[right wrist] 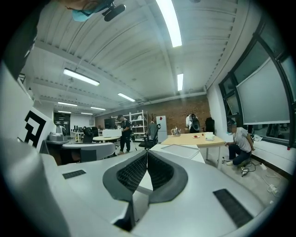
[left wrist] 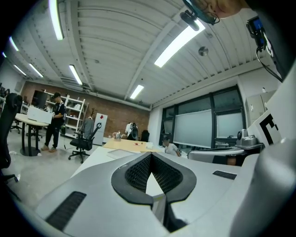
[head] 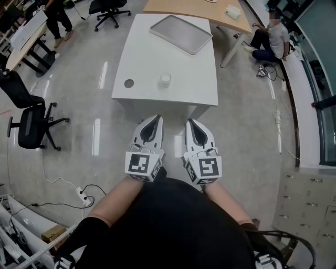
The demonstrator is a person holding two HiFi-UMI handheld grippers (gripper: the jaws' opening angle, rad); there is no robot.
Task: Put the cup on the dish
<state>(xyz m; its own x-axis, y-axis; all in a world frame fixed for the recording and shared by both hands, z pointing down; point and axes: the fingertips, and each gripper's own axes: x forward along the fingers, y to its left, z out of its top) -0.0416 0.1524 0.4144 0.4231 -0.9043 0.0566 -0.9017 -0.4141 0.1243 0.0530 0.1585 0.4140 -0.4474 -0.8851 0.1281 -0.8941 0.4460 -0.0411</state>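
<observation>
A white cup (head: pixel 165 80) stands upright on the white table (head: pixel 157 58), near its front edge. A small round grey dish (head: pixel 129 83) lies to the cup's left, apart from it. My left gripper (head: pixel 155 120) and right gripper (head: pixel 191 122) are held side by side close to my body, short of the table's front edge. Both are shut with nothing between the jaws. In the left gripper view the left gripper (left wrist: pixel 151 155) has its tips together, and so does the right gripper (right wrist: pixel 147 152) in the right gripper view. Neither gripper view shows the cup or the dish.
A grey tray (head: pixel 181 33) lies at the table's far end. Behind it stands a wooden table (head: pixel 199 10). Black office chairs (head: pixel 29 118) are at the left. A person (head: pixel 270 37) sits on the floor at the right. A power strip (head: pixel 82 195) with cables lies left of my feet.
</observation>
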